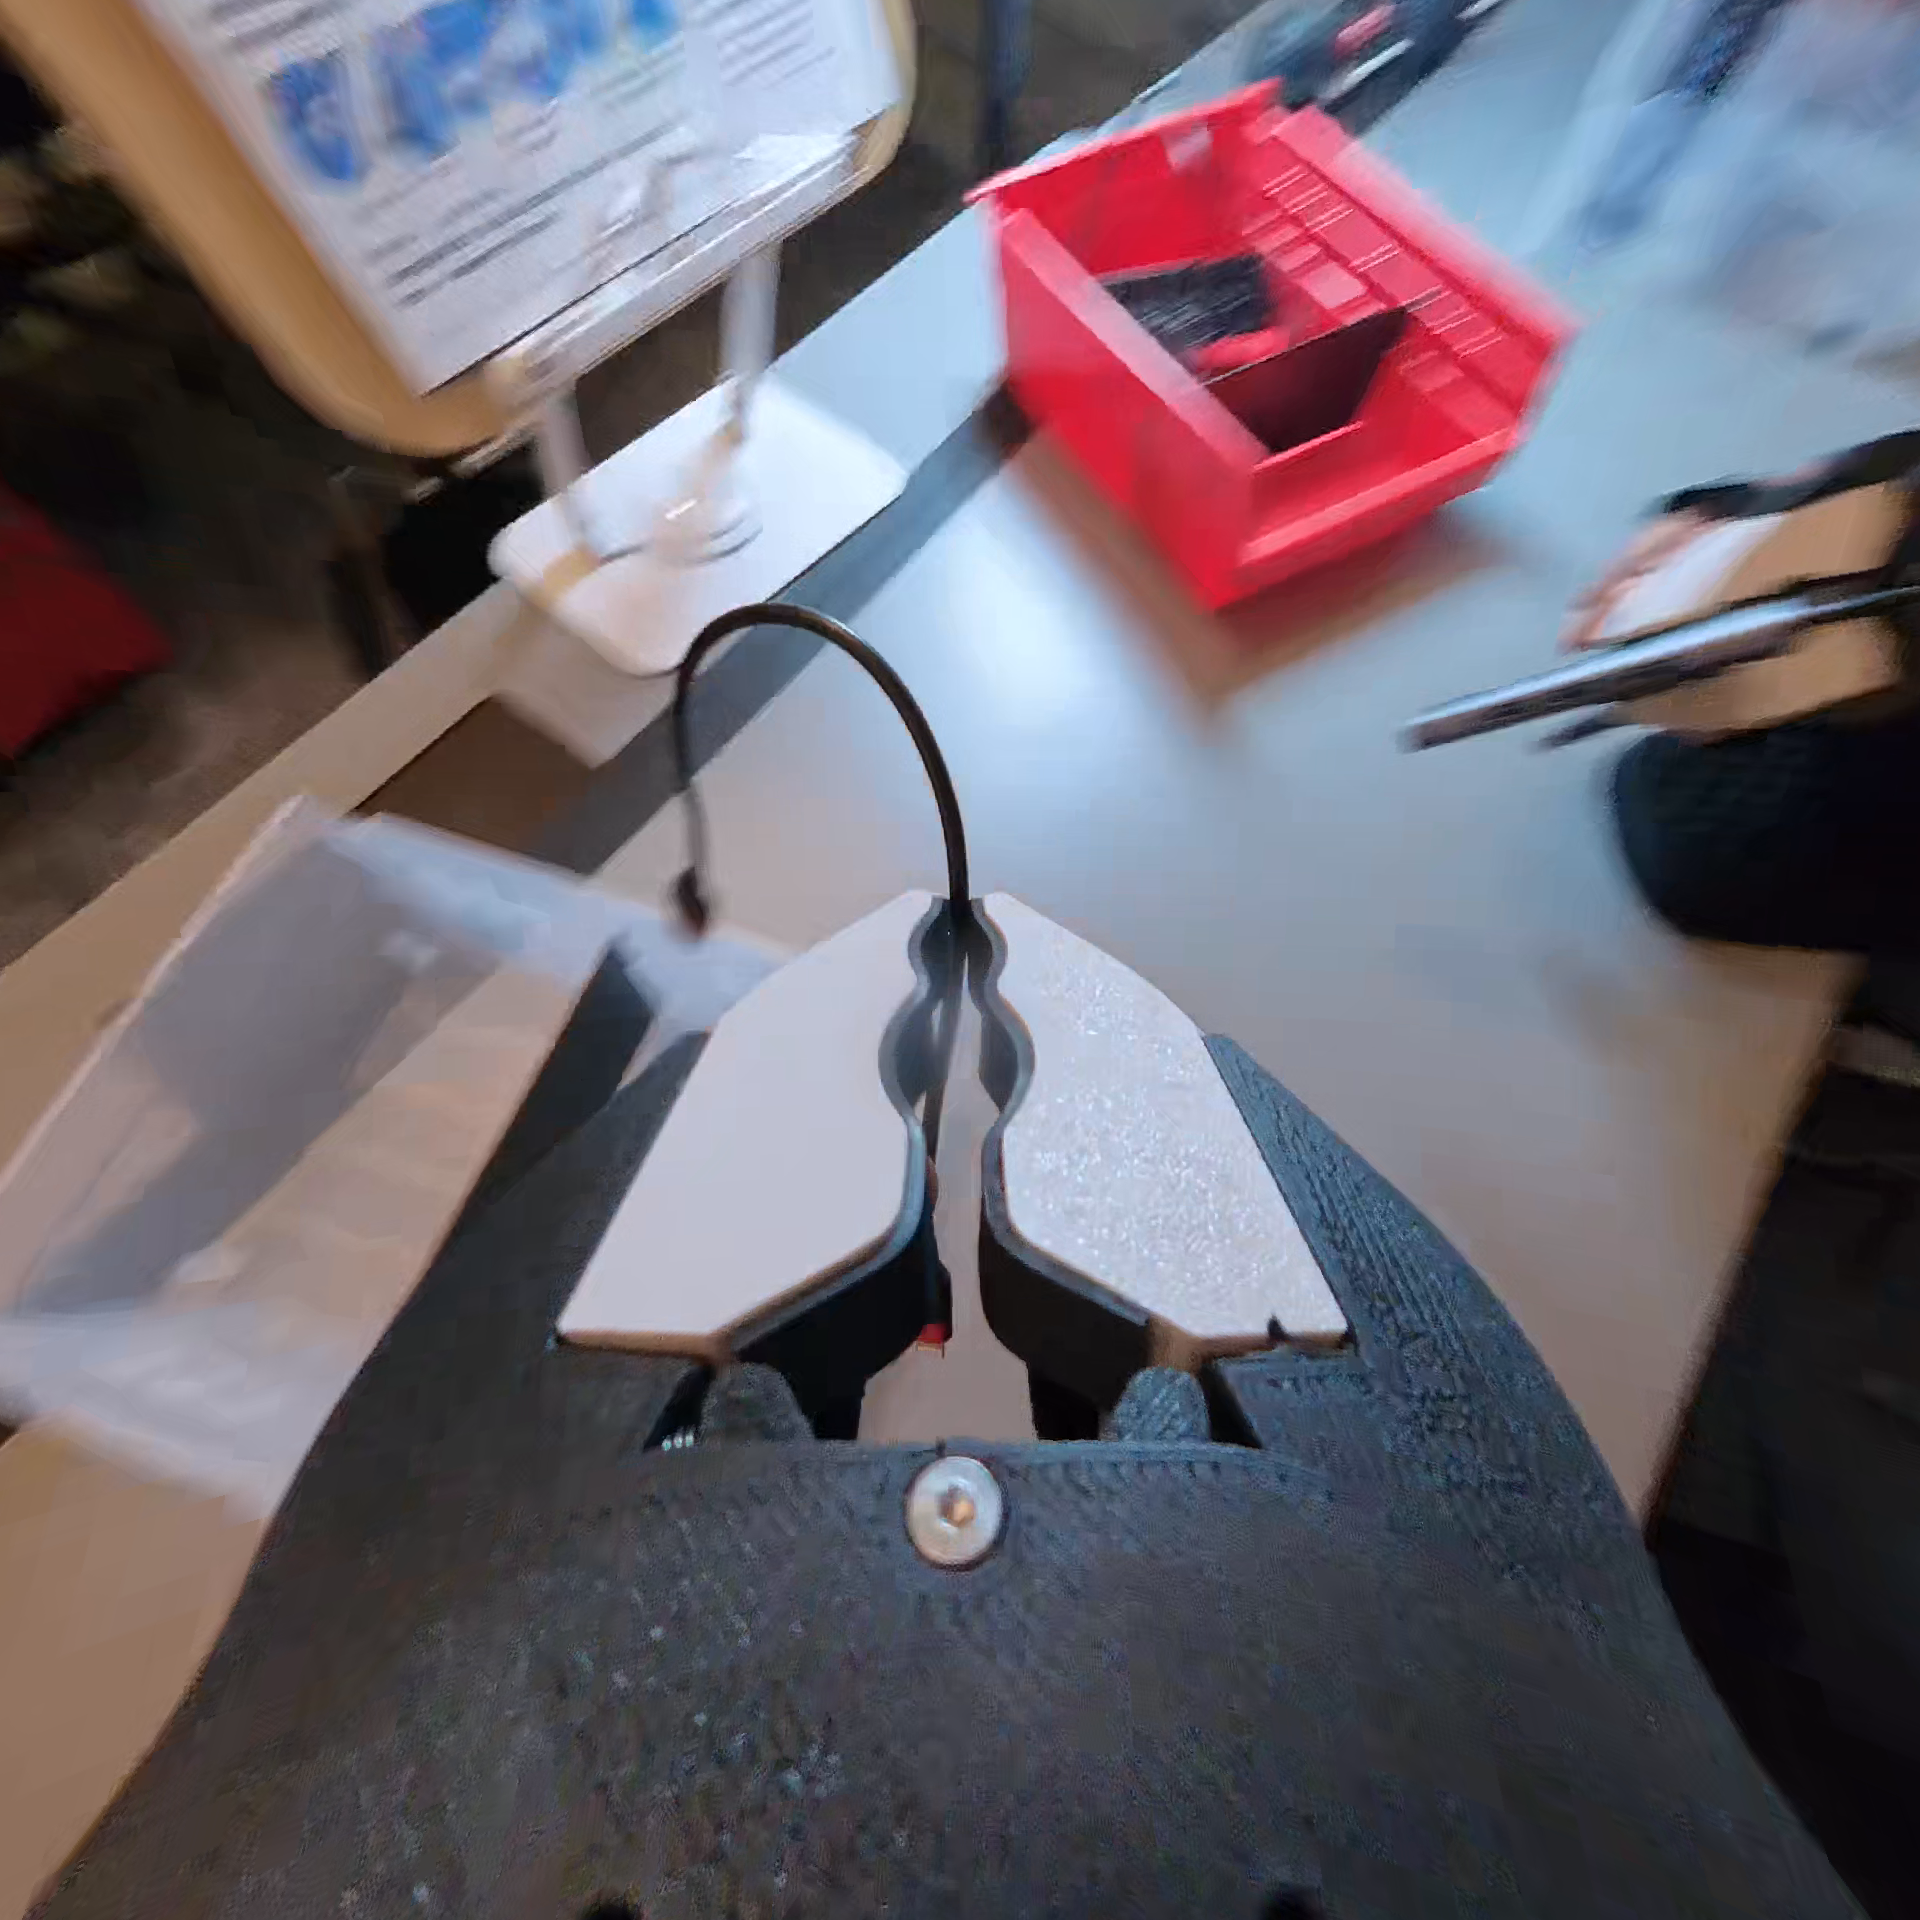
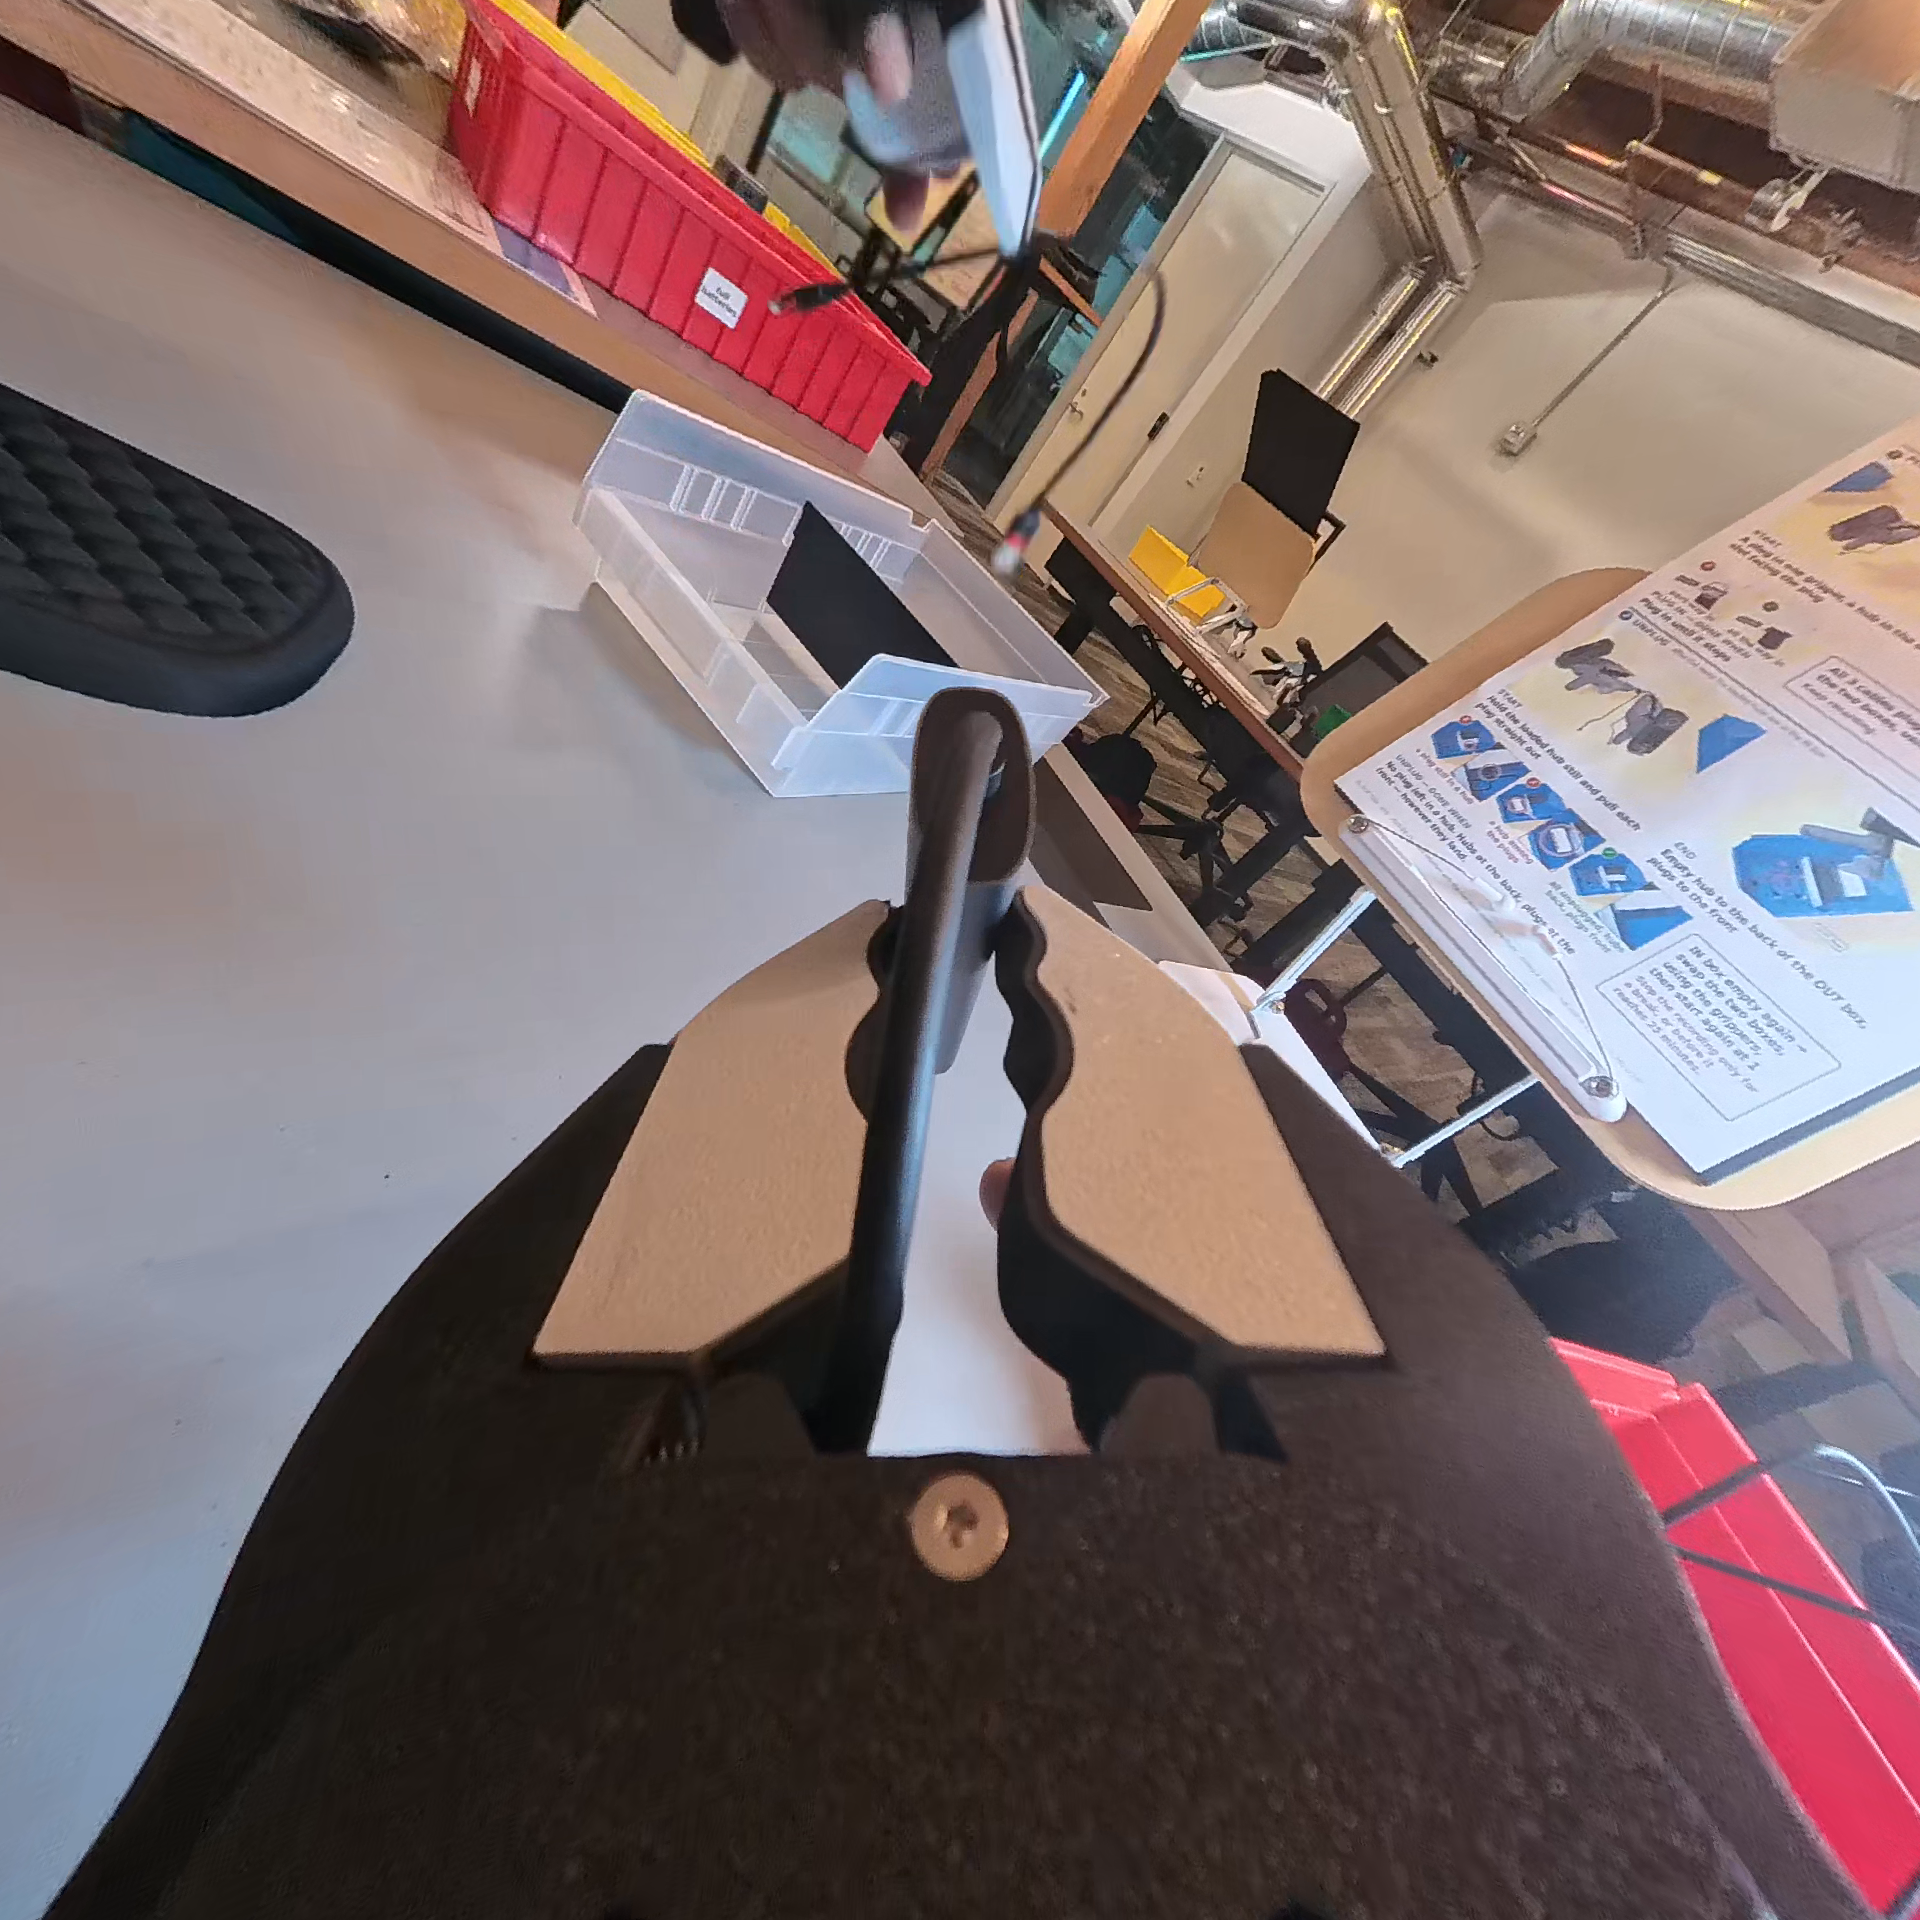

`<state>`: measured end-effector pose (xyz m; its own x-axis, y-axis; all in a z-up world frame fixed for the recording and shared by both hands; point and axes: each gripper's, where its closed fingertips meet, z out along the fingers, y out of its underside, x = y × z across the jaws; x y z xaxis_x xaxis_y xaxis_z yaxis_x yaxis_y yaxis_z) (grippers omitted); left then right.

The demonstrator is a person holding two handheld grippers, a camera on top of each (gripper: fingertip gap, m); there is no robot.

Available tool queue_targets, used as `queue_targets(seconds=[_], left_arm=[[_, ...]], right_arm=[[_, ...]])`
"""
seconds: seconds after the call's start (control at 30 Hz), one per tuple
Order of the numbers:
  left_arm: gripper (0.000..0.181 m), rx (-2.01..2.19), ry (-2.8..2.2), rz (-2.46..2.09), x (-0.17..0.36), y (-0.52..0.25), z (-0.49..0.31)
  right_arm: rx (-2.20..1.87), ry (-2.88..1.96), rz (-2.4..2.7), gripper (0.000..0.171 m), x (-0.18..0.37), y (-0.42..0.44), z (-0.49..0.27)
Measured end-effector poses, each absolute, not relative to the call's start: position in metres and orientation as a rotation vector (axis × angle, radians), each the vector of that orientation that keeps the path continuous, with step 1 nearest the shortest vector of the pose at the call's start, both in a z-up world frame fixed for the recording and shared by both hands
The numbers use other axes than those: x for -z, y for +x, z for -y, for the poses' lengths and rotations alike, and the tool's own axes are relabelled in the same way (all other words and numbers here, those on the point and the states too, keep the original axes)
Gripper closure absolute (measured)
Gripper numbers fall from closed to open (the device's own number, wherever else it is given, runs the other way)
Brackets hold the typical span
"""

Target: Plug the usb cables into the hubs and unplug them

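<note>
While motion blur smears the left view, the left gripper (image 1: 961, 914) pinches a black cable (image 1: 831, 665).
Right gripper (image 2: 951, 914) clamps a dark hub (image 2: 956, 831); its ports are hidden.

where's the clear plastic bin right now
In the right wrist view the clear plastic bin sits on the grey table, just beyond the right gripper, before the long red bin.

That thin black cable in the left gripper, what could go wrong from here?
1. The cable is pinched only at the fingertips of the left gripper; it could slip out.
2. Its plug dangles free on a curved loop, so aiming it could be hard.
3. The left view is blurred, suggesting fast motion.
</note>
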<state>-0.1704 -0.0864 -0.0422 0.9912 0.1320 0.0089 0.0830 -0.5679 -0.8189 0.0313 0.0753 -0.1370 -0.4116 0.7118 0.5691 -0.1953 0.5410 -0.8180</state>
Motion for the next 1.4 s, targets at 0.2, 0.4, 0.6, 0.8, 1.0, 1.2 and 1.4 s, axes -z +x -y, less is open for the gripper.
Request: queue_targets(seconds=[0.2, 0.4, 0.6, 0.8, 1.0, 1.2, 1.4], left_arm=[[0.178, 0.551, -2.087, -0.144, 0.079, -0.044, 0.057], [0.176, 0.788, -2.140, -0.053, 0.160, -0.029, 0.057], [0.158, 0.478, -2.251, 0.039, 0.194, -0.070, 0.060], [0.156, 0.298, -2.343, -0.395, 0.217, -0.019, 0.037], [0.152, 0.193, -2.413, -0.941, 0.262, 0.041, 0.017], [0.143, 0.157, -2.313, -1.408, 0.289, 0.076, 0.005], [0.140, 0.248, -2.216, -1.608, 0.296, 0.096, -0.002]], right_arm=[[-1.061, -0.460, 1.687, 0.155, 0.133, 0.033, -0.084], [-1.055, -0.491, 1.674, 0.155, 0.134, 0.032, -0.094], [-1.045, -0.498, 1.678, 0.154, 0.136, 0.030, -0.096], [-1.035, -0.512, 1.676, 0.155, 0.138, 0.028, -0.100], [-1.030, -0.530, 1.685, 0.155, 0.141, 0.028, -0.106], [-1.117, -0.591, 1.679, 0.155, 0.142, 0.028, -0.116], [-1.292, -0.601, 1.674, 0.155, 0.139, 0.034, -0.117]])
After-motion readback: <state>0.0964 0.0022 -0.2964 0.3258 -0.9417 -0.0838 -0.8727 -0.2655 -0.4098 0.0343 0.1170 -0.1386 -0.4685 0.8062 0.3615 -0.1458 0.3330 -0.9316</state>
